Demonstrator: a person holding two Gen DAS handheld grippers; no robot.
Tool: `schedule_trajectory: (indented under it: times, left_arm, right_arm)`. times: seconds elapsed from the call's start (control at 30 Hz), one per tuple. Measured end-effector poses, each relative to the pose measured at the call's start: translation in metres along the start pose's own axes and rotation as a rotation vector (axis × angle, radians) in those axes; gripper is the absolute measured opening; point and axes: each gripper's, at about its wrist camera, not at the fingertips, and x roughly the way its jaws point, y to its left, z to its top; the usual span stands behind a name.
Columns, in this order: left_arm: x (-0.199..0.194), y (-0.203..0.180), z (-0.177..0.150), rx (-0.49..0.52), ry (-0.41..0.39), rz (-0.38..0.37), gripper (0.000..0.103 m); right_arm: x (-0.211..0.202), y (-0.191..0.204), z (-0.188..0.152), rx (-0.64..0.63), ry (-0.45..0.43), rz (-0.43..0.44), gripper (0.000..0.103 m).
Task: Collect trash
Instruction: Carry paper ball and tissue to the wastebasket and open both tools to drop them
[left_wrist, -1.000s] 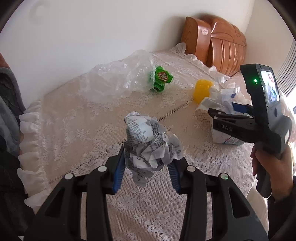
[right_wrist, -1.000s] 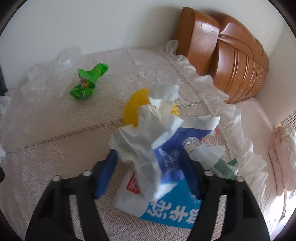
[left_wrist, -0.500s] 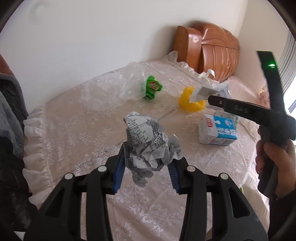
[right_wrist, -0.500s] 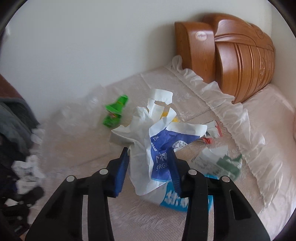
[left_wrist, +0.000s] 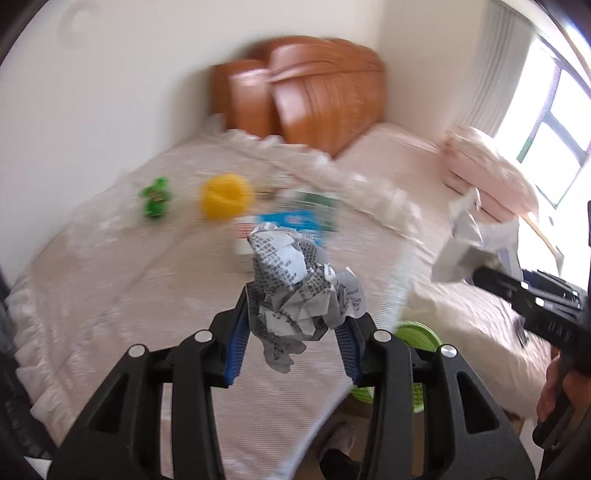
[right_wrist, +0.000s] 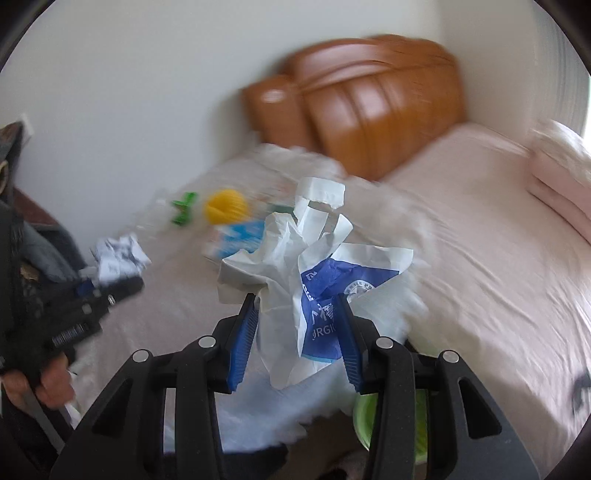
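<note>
- Clamping a crumpled ball of printed grey paper (left_wrist: 295, 291), the left gripper (left_wrist: 291, 332) hangs above the lace-covered surface (left_wrist: 122, 280).
- The right gripper (right_wrist: 297, 332), its jaws just closed in, pinches a white-and-blue plastic bag (right_wrist: 314, 280).

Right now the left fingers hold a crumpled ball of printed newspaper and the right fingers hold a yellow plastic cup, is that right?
Not quite. The left fingers do hold the crumpled ball of printed newspaper, but the right fingers hold a crumpled white and blue plastic wrapper. The right wrist view shows the yellow plastic cup lying behind on the lace-covered table.
</note>
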Motion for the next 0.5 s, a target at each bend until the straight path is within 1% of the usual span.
schedule_trajectory:
  times: [0.17, 0.3, 0.4, 0.5]
  left_arm:
    - [0.012, -0.060, -0.003, 0.089, 0.026, -0.082, 0.041]
    - [0.019, -0.105, -0.008, 0.171, 0.048, -0.134, 0.042]
    - [0.026, -0.135, -0.015, 0.213, 0.080, -0.176, 0.042]
    - [0.039, -0.165, -0.020, 0.252, 0.131, -0.224, 0.042]
  right_arm:
    - [-0.027, -0.048, -0.025, 0.090, -0.023, -0.068, 0.043]
    - [-0.047, -0.069, -0.035, 0.118, -0.054, -0.097, 0.043]
    - [-0.059, -0.087, -0.044, 0.143, -0.068, -0.124, 0.043]
    - [-0.068, -0.105, -0.054, 0.166, -0.070, -0.153, 0.043]
